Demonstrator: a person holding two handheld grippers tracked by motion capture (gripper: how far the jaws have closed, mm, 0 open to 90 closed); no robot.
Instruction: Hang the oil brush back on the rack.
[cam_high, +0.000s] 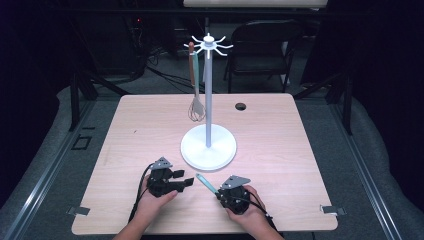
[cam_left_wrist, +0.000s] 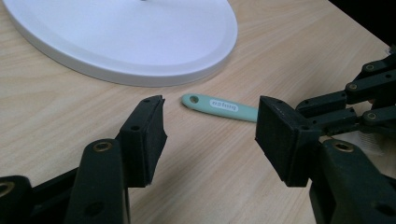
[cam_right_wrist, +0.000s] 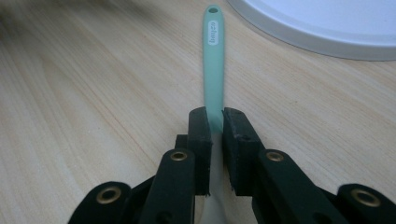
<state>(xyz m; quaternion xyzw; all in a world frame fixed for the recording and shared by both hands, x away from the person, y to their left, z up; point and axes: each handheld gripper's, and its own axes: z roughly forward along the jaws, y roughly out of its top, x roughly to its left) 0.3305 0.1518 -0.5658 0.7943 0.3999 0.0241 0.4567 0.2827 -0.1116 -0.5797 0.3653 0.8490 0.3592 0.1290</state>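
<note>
A mint-green utensil (cam_high: 206, 183) lies low over the table, its handle pointing at the white stand's round base (cam_high: 208, 150). My right gripper (cam_right_wrist: 215, 126) is shut on that handle (cam_right_wrist: 214, 60), which runs forward from between the pads to a hanging hole at its tip. My left gripper (cam_left_wrist: 210, 135) stands open just short of the handle's free end (cam_left_wrist: 219, 106), nothing between its pads. In the high view the left gripper (cam_high: 187, 182) sits left of the utensil and the right gripper (cam_high: 220, 194) behind it. A whisk (cam_high: 196, 107) hangs from one hook of the stand.
The stand's pole (cam_high: 208, 100) rises from the base to a ring of hooks near the table's middle. The wooden table (cam_high: 280, 165) has a cable hole (cam_high: 240, 106) at the back. A dark chair (cam_high: 265, 45) stands beyond the far edge.
</note>
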